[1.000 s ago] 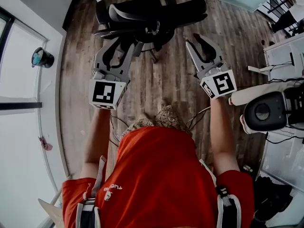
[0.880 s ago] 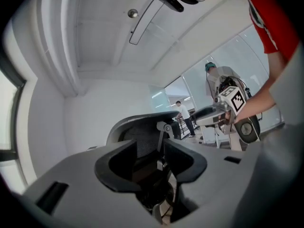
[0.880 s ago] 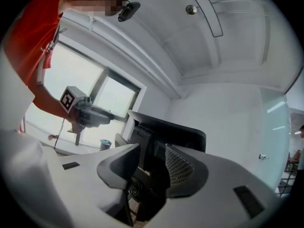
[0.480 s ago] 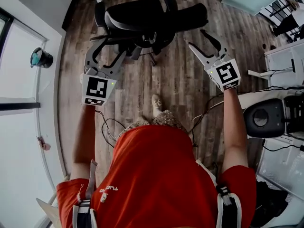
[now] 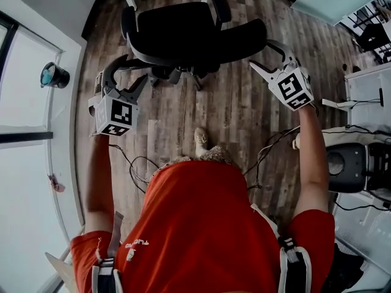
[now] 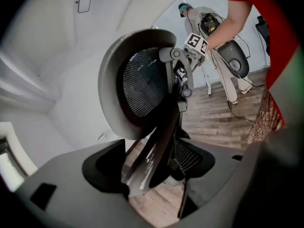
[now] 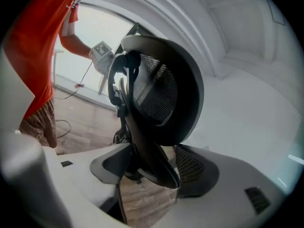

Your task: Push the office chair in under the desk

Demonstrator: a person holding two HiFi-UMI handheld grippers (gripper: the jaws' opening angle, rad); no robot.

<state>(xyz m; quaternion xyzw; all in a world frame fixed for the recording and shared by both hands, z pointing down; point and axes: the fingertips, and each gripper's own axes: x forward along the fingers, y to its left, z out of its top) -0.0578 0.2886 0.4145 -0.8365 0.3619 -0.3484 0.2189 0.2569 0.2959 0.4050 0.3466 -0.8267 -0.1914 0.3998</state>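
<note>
Head view: left tongs (image 5: 124,71) and right tongs (image 5: 264,54) have moved outward, jaws opening wide, gripping nothing, flanking the black mesh-backed office chair (image 5: 183,32), upper centre.

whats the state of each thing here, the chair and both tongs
office chair, upright, released
left tongs, opening, chair back just ahead, not clamped on it
right tongs, opening, chair back just ahead, not clamped on it

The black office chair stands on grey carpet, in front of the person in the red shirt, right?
Not carpet. The head view shows the office chair standing on a wooden plank floor, in front of the person in the red shirt.
</note>
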